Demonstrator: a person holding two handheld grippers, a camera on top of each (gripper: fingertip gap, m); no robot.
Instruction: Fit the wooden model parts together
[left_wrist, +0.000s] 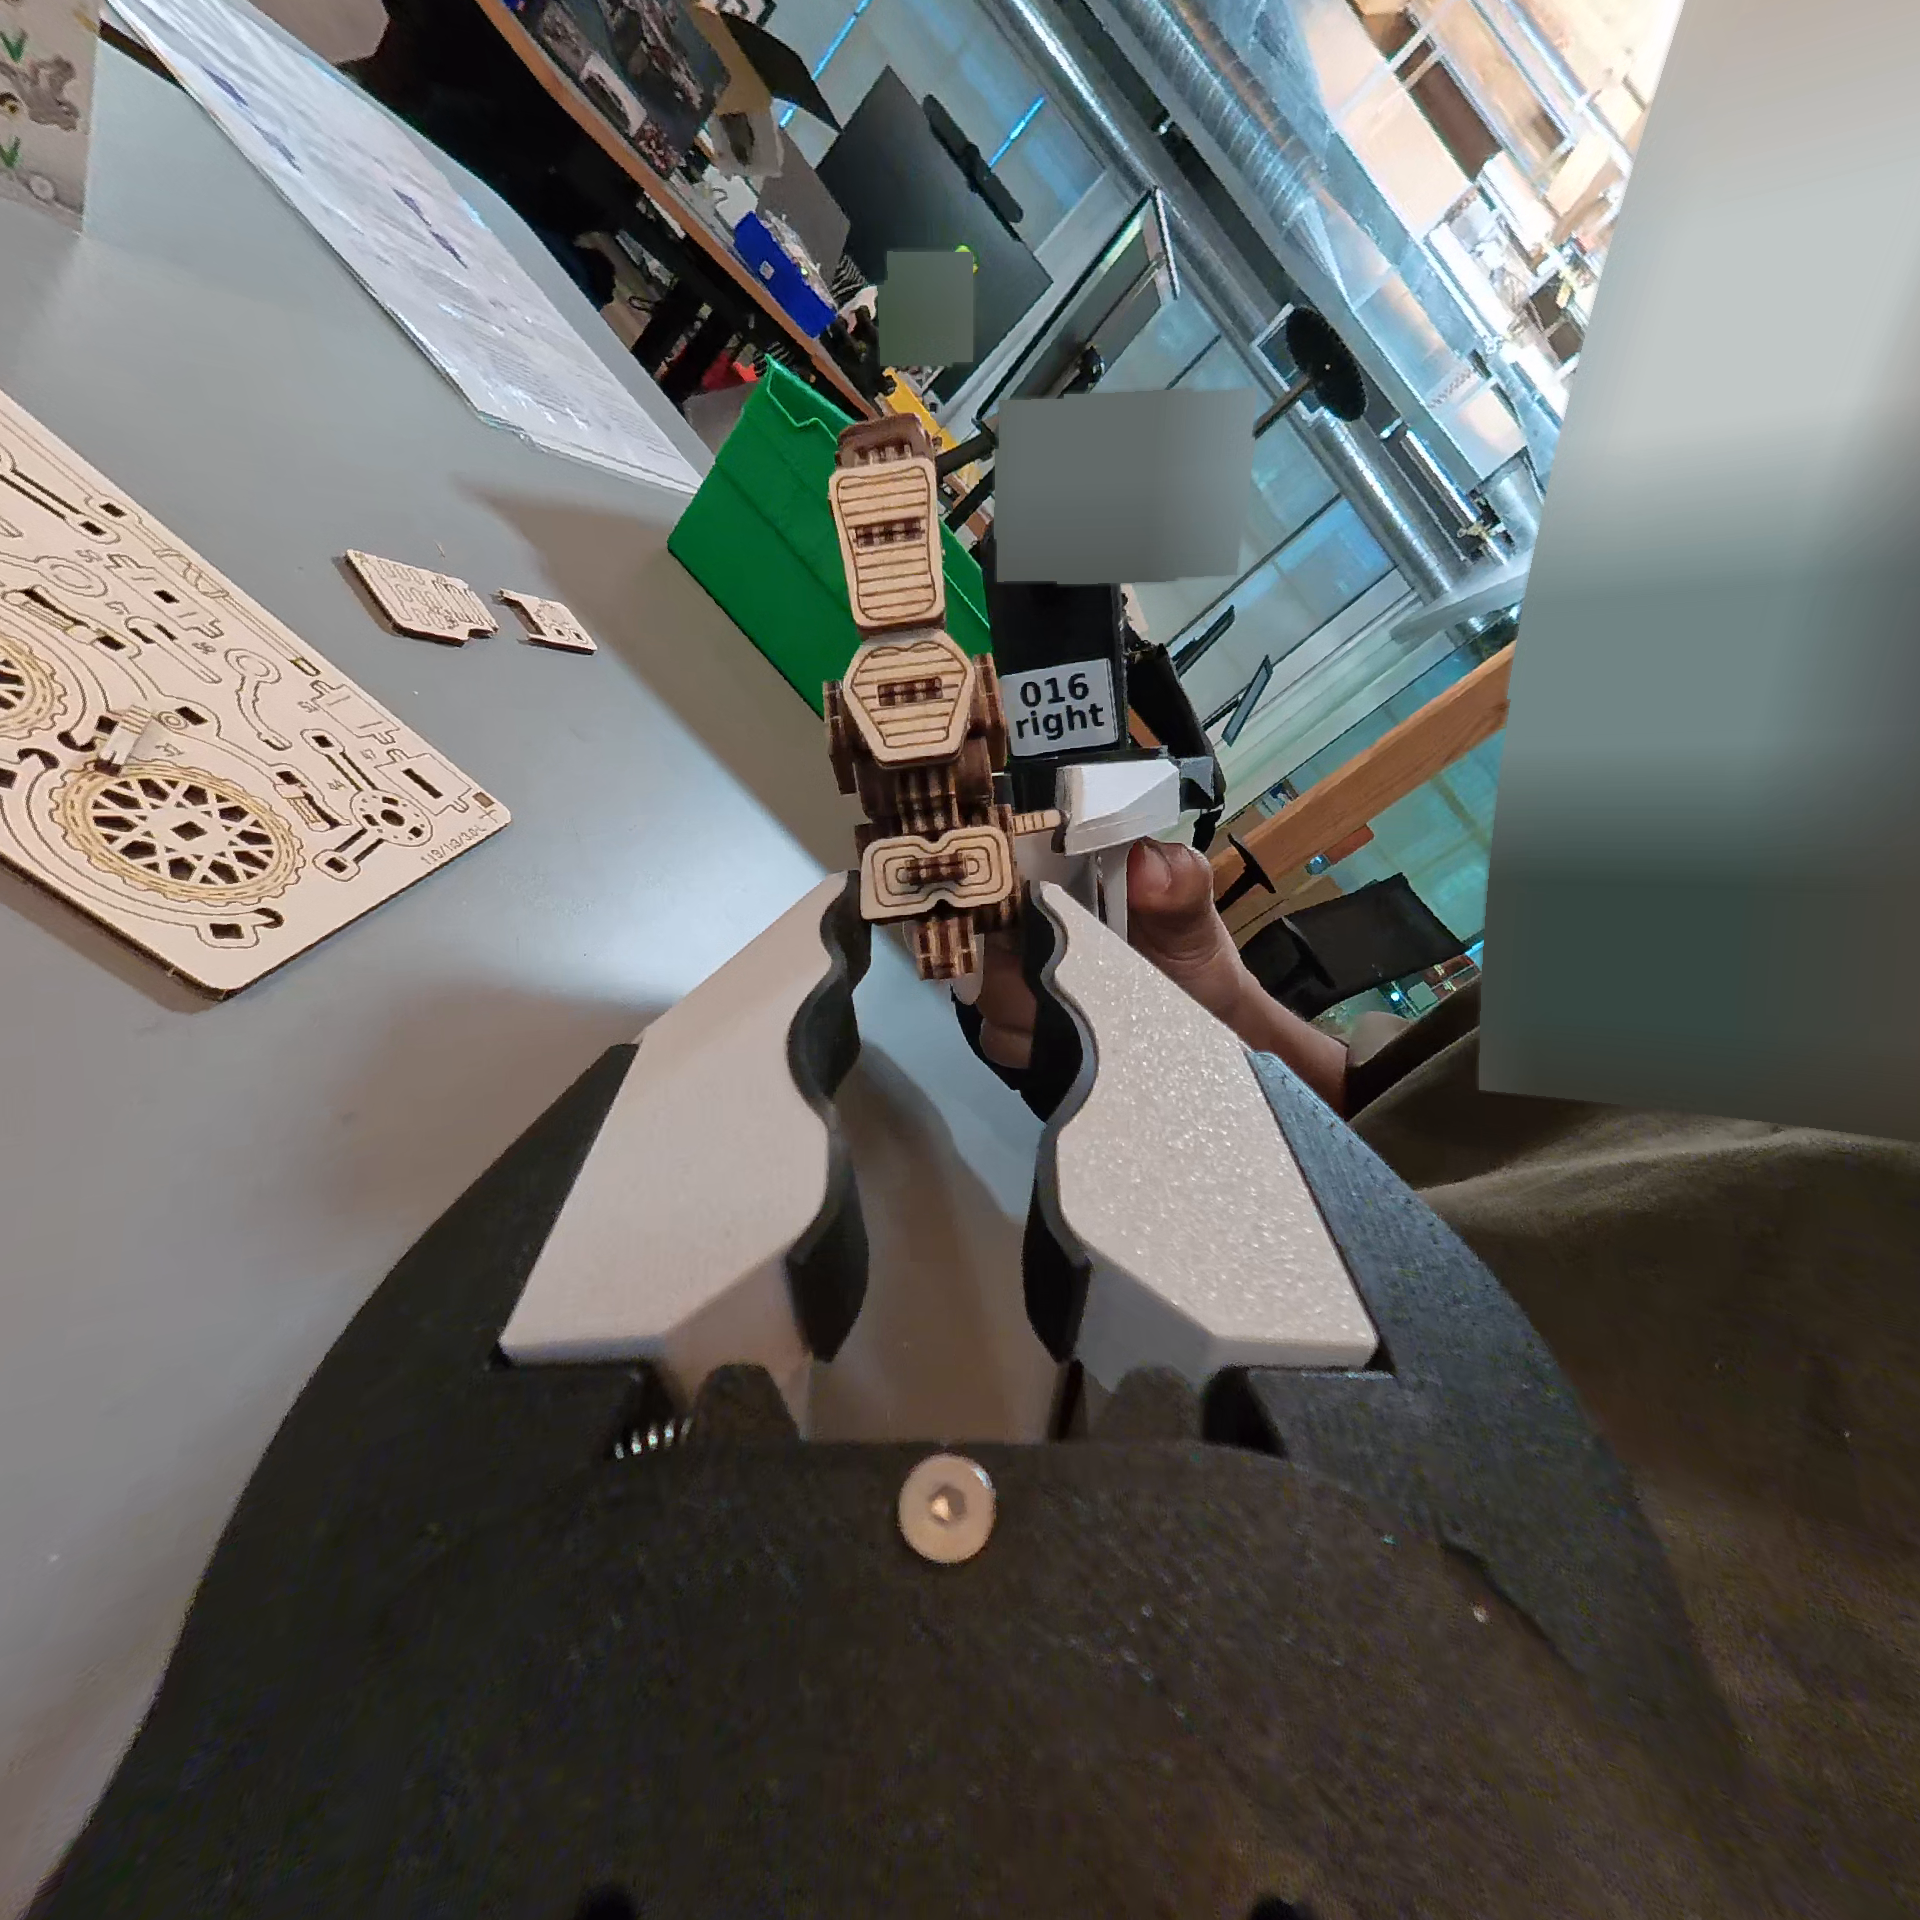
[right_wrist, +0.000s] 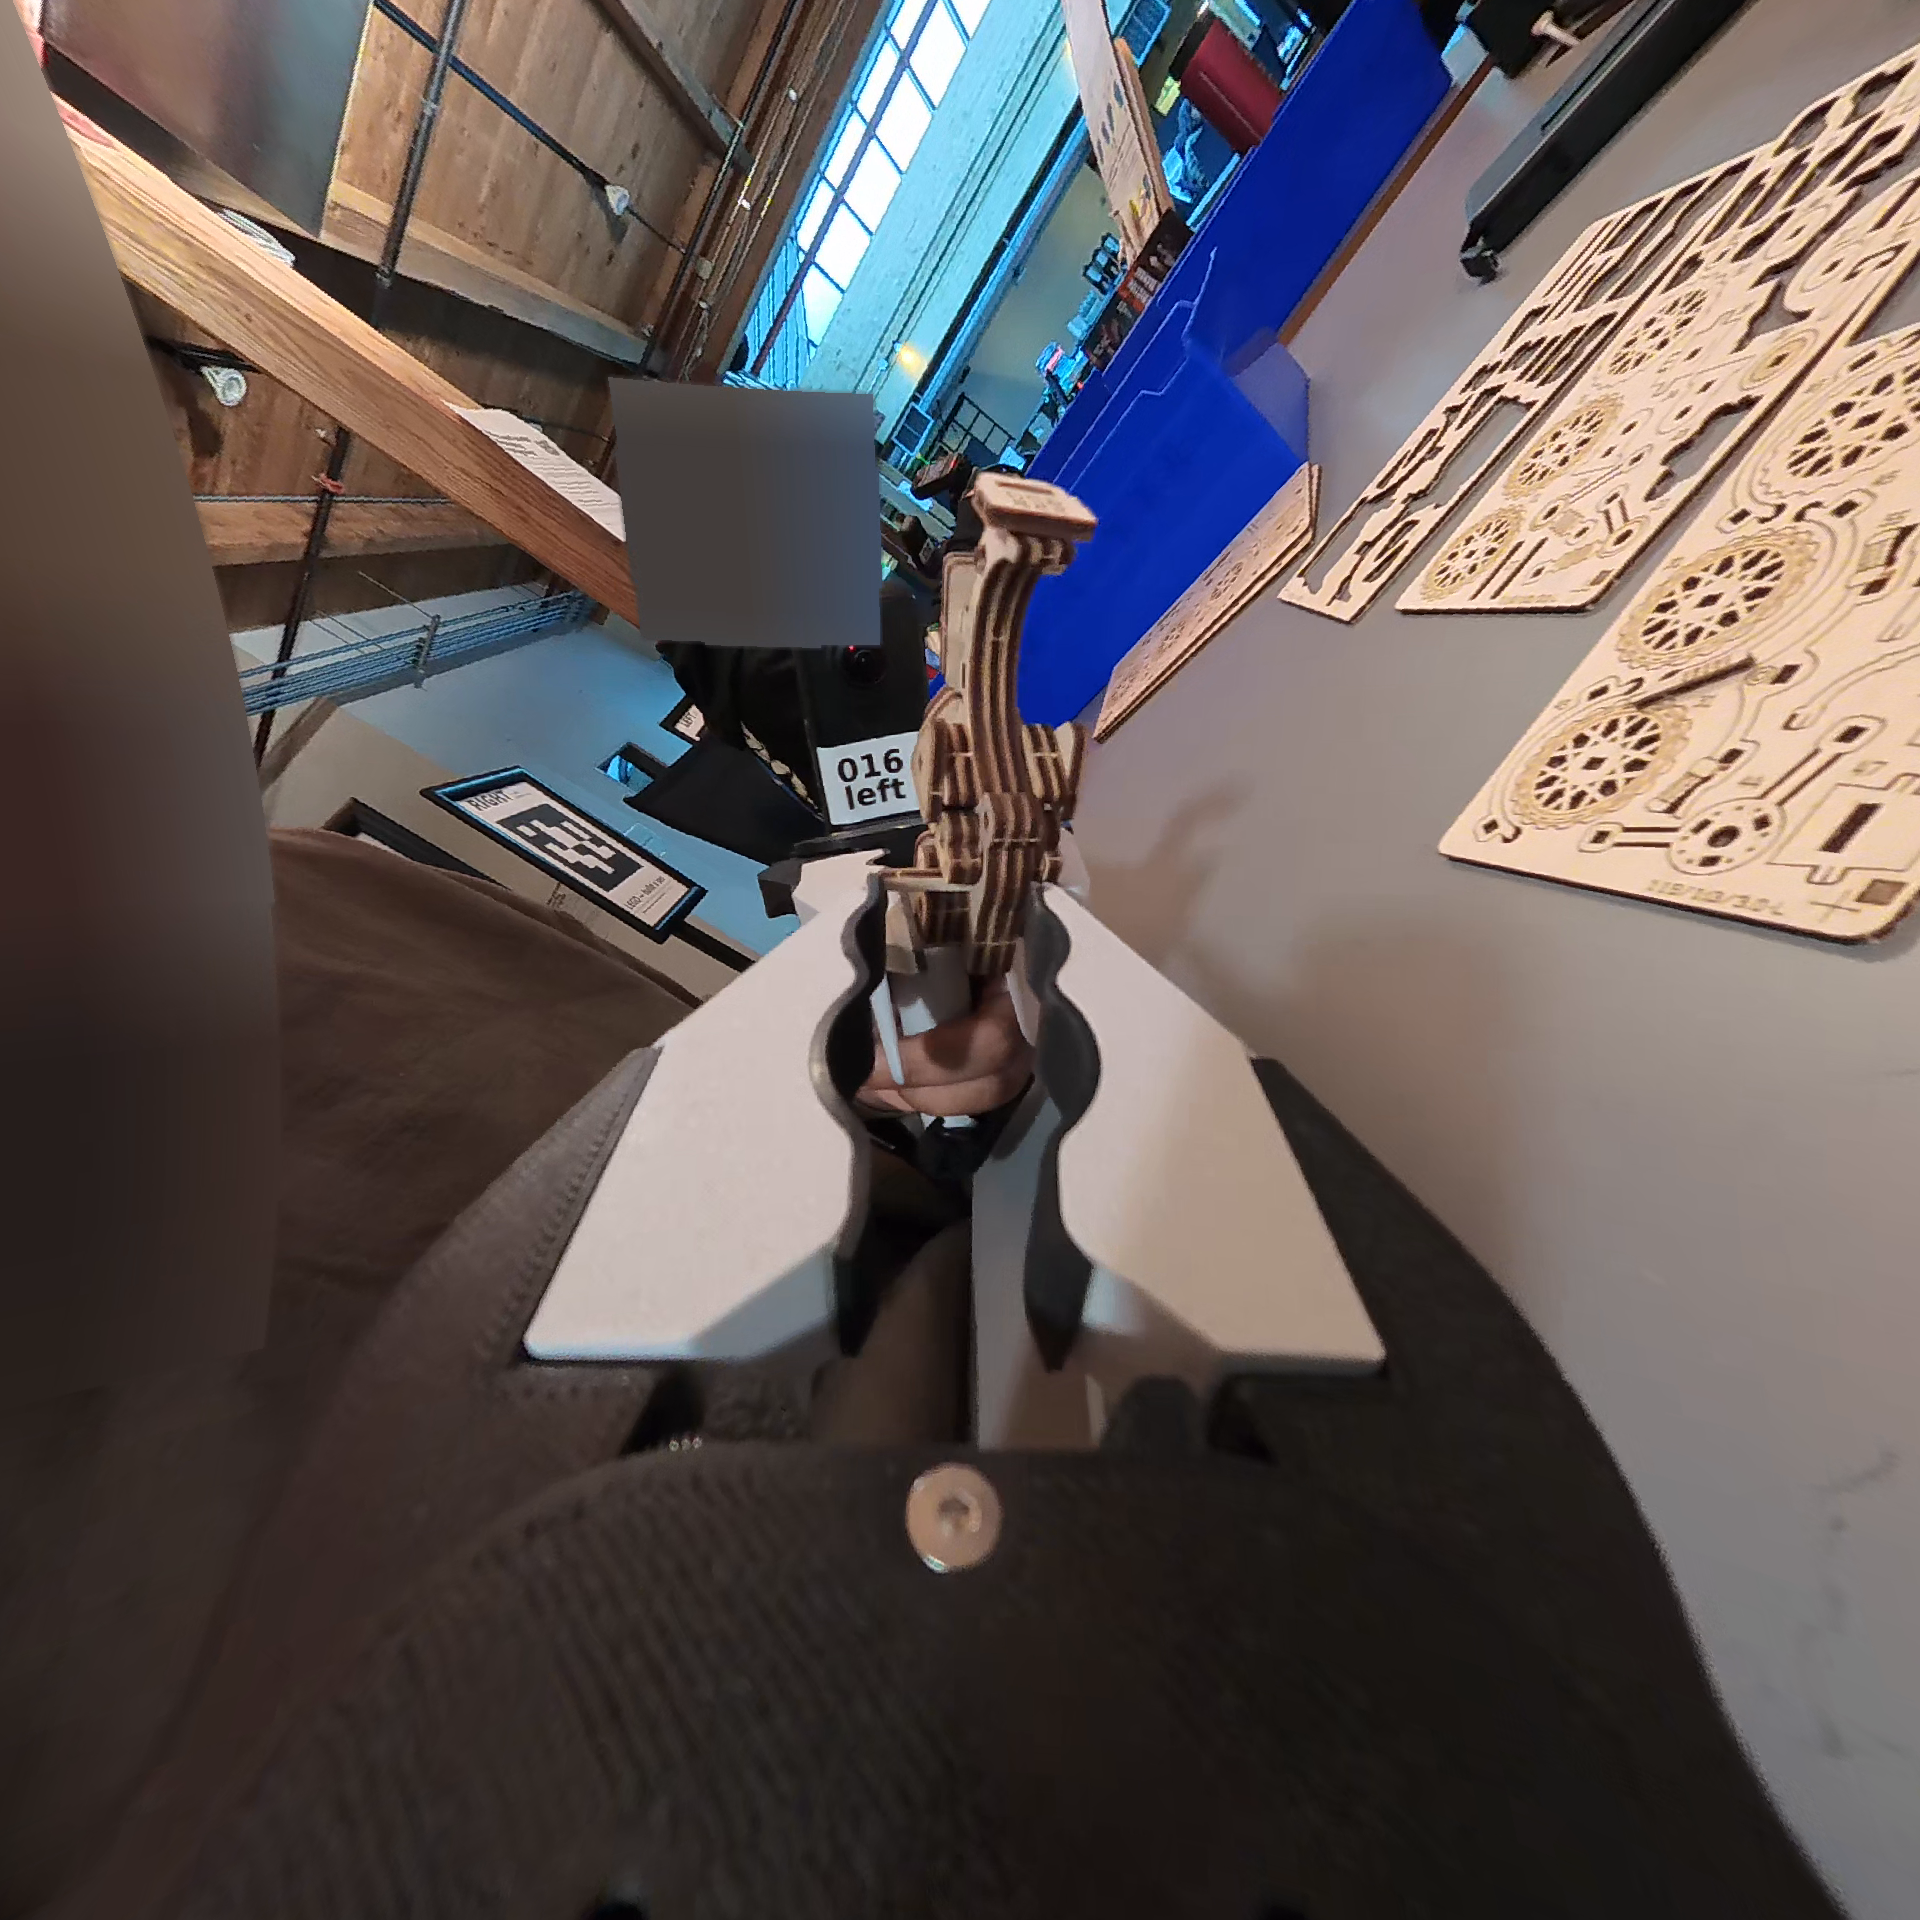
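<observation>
Your left tongs are pinching the bottom end of the wooden model assembly, a stacked plywood piece with pale engraved plates on its face and darker layered edges, and it's held up off the surface rather than resting on it. From the left wrist view the assembly stands nearly upright between your fingertips, with its top poking up in front of the green bin. Your right tongs come in from the other side and are clamped on the same lower section of the wooden model assembly, so both pairs are gripping it at once, close together. In the left wrist view you can see one white finger of the right tongs touching a small wooden peg that sticks out of the side of the assembly, with your hand just behind it. Off to the left on the grey surface sits a laser-cut plywood sheet with wheel and gear shapes partly punched out, and near it two small loose wooden pieces lying flat, side by side. A paper instruction sheet lies farther back on the same surface. From the right wrist view there are more plywood sheets spread out on the surface to the right, well apart from the model, and a blue bin behind it.
</observation>
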